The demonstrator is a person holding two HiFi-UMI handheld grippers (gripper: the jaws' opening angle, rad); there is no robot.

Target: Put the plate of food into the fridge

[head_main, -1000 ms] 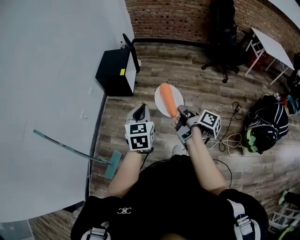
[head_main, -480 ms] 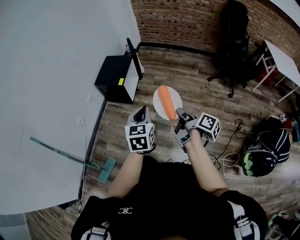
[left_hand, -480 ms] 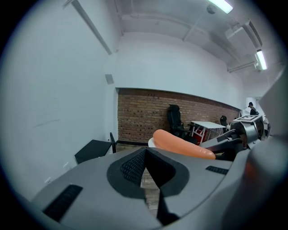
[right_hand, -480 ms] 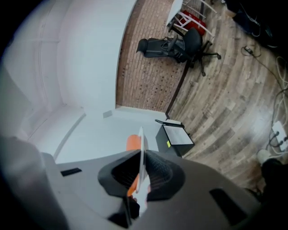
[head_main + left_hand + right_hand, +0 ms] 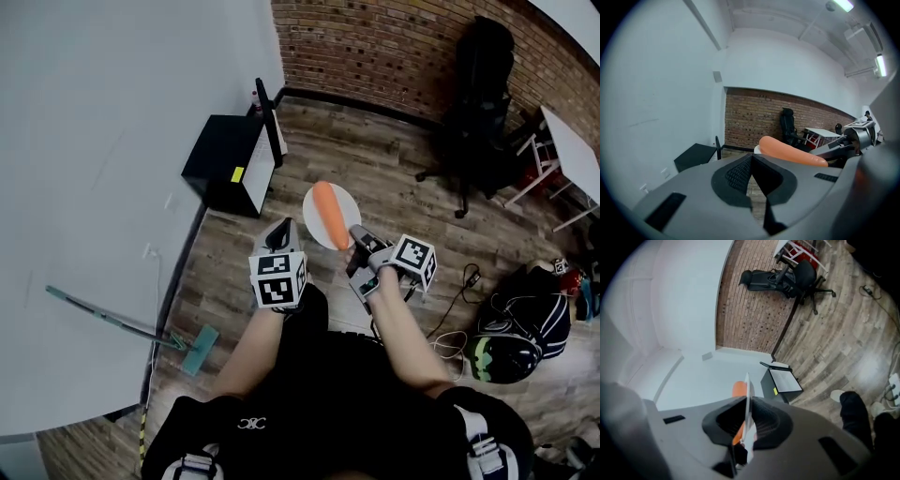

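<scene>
Wood floor (image 5: 375,141); white plate (image 5: 349,202), orange food (image 5: 328,214) atop, right tongs (image 5: 355,235) gripping rim; left tongs (image 5: 284,226) clenched empty.

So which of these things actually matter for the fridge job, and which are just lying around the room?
Part of the job: the plate, pinched at its rim by the right gripper; the orange food on it; the small black fridge, door open; the left gripper, shut and empty.

Just lying about: mop, office chair, dark bag, white table.
</scene>
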